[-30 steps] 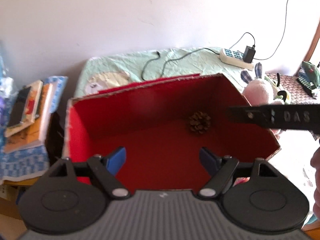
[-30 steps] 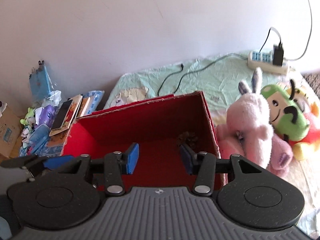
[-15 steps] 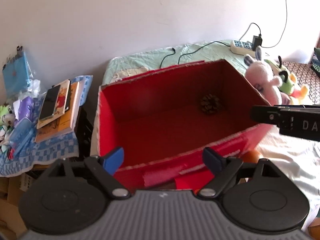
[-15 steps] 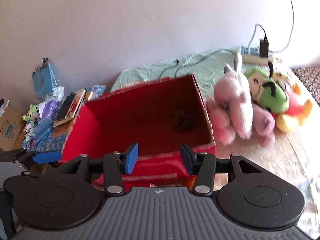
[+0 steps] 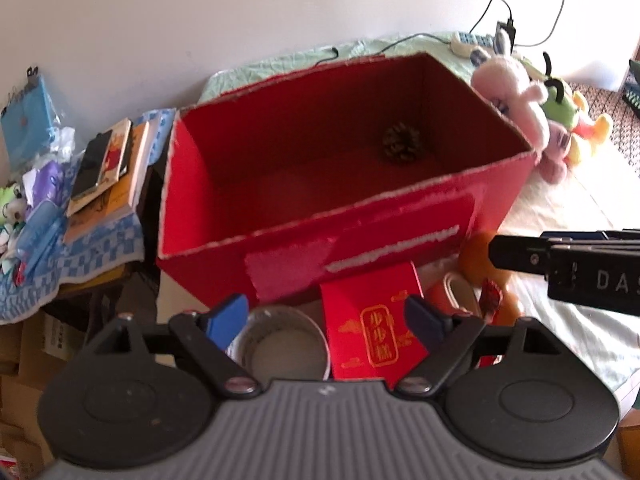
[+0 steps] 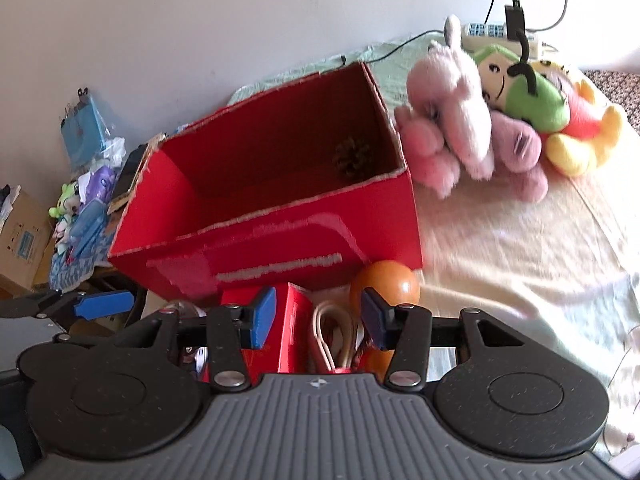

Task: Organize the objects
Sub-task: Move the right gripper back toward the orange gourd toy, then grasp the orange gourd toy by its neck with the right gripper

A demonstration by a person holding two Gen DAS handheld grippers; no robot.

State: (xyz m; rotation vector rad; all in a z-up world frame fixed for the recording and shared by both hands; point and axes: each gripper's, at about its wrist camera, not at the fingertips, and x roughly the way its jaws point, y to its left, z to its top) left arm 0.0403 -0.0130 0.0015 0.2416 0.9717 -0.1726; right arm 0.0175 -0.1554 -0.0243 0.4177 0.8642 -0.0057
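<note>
Both the left gripper point(image 5: 326, 320) and the right gripper point(image 6: 318, 316) are wide open and hold nothing. Small things wait below: a red packet point(image 5: 374, 322), a tape roll point(image 5: 280, 342), an orange ball point(image 6: 386, 282). One pinecone point(image 5: 401, 145) is in the red box point(image 5: 360, 236). Next, I think, pick one up.

A home bedroom: plush toys point(image 6: 472, 120) on a sheeted bed point(image 6: 540, 240), books point(image 5: 116, 168) stacked alongside.

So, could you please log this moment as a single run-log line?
left gripper: open, empty | right gripper: open, empty | red box: holds only pine cone | small red carton, orange ball: outside, in front
</note>
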